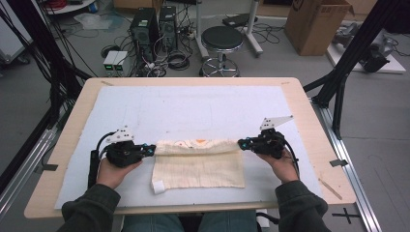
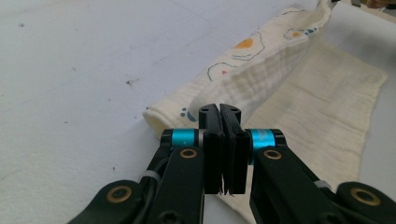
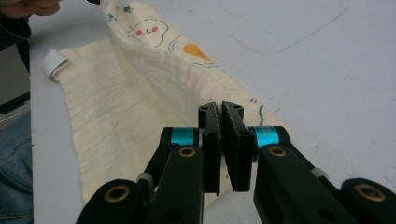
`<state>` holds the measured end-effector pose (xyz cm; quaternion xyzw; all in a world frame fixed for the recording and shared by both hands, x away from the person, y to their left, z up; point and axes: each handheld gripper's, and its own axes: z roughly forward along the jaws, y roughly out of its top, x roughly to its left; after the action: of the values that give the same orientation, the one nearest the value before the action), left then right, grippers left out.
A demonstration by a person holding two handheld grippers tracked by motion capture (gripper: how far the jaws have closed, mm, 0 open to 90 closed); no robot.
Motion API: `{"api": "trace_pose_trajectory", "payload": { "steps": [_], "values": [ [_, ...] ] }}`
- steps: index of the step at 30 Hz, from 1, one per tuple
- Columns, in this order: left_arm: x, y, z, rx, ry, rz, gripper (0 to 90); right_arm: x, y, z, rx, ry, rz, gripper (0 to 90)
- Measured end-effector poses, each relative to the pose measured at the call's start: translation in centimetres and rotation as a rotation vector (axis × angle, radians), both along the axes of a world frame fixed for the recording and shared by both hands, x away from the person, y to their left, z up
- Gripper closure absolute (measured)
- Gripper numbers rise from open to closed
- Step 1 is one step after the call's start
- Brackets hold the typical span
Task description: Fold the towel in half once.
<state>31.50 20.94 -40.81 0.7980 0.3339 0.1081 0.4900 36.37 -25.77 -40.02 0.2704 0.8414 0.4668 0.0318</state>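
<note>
A cream muslin cloth [image 1: 198,166] with small cartoon prints lies on the white mat, its far edge folded over toward the person. My left gripper [image 1: 151,149] is shut on the cloth's far left corner [image 2: 219,100], which it holds a little above the mat. My right gripper [image 1: 241,143] is shut on the far right corner [image 3: 212,95]. The raised fold [image 2: 261,60] stretches between the two grippers. A white loop tag [image 1: 158,187] sticks out at the cloth's near left corner and appears as a tag [image 3: 53,63] in the right gripper view.
The white mat [image 1: 193,108] covers most of the wooden table [image 1: 309,111]. Beyond the table stand a black stool [image 1: 221,41], computer towers [image 1: 145,26] and a cardboard box [image 1: 316,21]. Black frame posts [image 1: 348,58] rise at the right.
</note>
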Motion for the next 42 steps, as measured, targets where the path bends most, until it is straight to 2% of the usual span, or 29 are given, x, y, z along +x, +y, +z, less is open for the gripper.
{"api": "trace_pose_trajectory", "payload": {
  "steps": [5, 13, 20, 25, 38, 42],
  "values": [
    [-1.0, -0.3, 0.2, 0.012, -0.01, -0.022, 87.4, -0.9, 0.0, -0.3, 0.0, 0.001, 0.011, 86.0],
    [-2.3, 0.2, -0.9, 0.003, 0.004, -0.025, 87.4, -1.9, -0.3, -0.9, -0.002, 0.008, 0.021, 86.0],
    [-3.5, 0.4, -1.4, 0.019, 0.003, -0.045, 87.3, -3.1, 0.0, -1.0, -0.009, 0.001, 0.035, 85.9],
    [-4.0, 0.5, -1.5, 0.018, 0.004, -0.053, 87.3, -3.8, 0.3, -1.1, -0.037, -0.016, 0.048, 85.9],
    [-4.9, 0.3, -1.7, 0.024, 0.013, -0.092, 86.9, -4.8, -0.3, -1.7, -0.028, 0.01, 0.053, 85.4],
    [-5.1, 0.7, -1.4, -0.008, 0.017, -0.128, 78.0, -5.1, -0.5, -1.7, -0.007, 0.026, 0.077, 77.0]
  ]
}}
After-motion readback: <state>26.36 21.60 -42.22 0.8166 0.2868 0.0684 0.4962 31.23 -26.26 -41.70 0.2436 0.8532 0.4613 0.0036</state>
